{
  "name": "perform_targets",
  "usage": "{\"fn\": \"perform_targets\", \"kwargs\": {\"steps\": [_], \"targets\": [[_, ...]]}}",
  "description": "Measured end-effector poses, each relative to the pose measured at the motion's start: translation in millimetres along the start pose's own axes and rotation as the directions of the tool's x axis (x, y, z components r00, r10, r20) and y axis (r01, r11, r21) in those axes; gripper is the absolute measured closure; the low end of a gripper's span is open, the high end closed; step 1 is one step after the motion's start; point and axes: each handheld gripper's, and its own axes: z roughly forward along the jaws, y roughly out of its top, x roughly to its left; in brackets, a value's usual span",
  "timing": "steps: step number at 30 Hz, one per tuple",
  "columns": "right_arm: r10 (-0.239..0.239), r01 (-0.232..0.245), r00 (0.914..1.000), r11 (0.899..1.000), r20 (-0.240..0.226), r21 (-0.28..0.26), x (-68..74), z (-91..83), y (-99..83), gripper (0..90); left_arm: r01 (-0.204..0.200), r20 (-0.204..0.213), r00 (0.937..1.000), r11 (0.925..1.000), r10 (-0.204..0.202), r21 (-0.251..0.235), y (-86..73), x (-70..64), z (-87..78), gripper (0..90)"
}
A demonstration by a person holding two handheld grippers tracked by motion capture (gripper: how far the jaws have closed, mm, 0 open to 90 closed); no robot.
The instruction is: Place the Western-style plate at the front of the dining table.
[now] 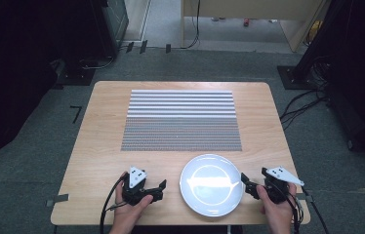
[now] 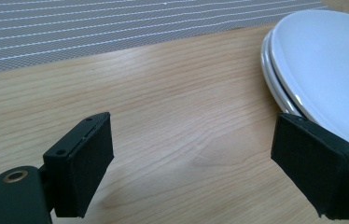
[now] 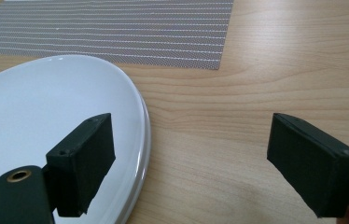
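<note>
A white plate (image 1: 211,184) lies on the wooden table (image 1: 102,146) near its front edge, right of centre. In the left gripper view the plate (image 2: 322,60) shows two rims, as if one plate rests on another. My left gripper (image 1: 160,191) stands open just left of the plate, and its own view shows the left gripper (image 2: 196,140) over bare wood with its right jaw by the rim. My right gripper (image 1: 247,185) is open at the plate's right edge. In its own view the right gripper (image 3: 191,135) has its left jaw above the plate (image 3: 46,107).
A grey and white striped placemat (image 1: 181,120) covers the middle of the table beyond the plate, also seen as placemat (image 2: 93,28) and placemat (image 3: 116,28). Dark equipment and cables (image 1: 302,105) lie on the floor around the table.
</note>
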Motion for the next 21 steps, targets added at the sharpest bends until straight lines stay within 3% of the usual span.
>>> {"fn": "perform_targets", "kwargs": {"steps": [11, 21], "targets": [[-0.016, 0.016, 0.9996, 1.000, -0.022, 0.011, 5.2, 3.0, -0.9, 14.3, -0.034, 0.026, 0.9991, 0.9994, 0.034, 0.010, 0.9, -19.0, 11.8, 12.9], [-0.035, 0.037, 0.9976, 0.999, -0.059, 0.021, 12.6, 6.3, -1.4, 13.5, -0.033, 0.068, 0.9972, 0.9994, 0.032, 0.013, 3.4, -27.6, 20.4, 12.9]]}}
